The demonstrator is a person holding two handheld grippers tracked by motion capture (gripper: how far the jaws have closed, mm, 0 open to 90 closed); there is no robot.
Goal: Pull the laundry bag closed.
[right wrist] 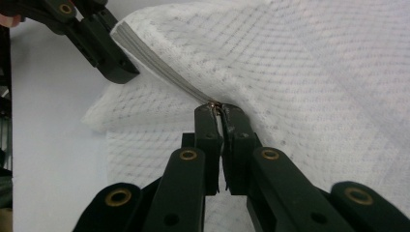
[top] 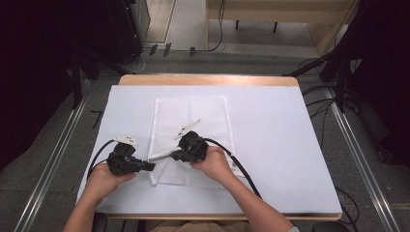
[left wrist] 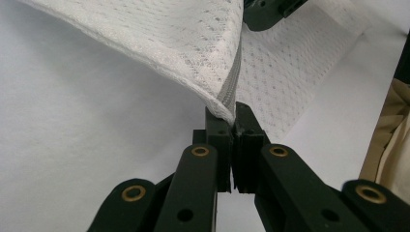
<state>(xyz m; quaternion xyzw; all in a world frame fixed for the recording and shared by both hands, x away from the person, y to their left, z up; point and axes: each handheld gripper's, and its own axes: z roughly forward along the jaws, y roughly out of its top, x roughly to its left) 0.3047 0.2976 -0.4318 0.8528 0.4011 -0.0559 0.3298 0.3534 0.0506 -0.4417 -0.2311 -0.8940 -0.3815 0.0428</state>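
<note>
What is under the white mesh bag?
The white mesh zipper bag lies on a white table sheet. Its lifted corner shows bare sheet beneath; elsewhere the bag covers whatever is underneath.

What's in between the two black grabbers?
A stretch of grey zipper along the lifted edge of the white mesh bag runs from the left gripper to the right gripper, clearest in the right gripper view.

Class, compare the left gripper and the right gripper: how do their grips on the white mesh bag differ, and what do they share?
1. The left gripper pinches the end of the grey zipper tape at the corner of the mesh bag; the right gripper grips farther along that zipper, at a small metal piece, likely the pull.
2. In the high view the left gripper sits off the bag's left edge, while the right gripper sits over the bag.

Both are shut on the bag, lifting its edge.
</note>
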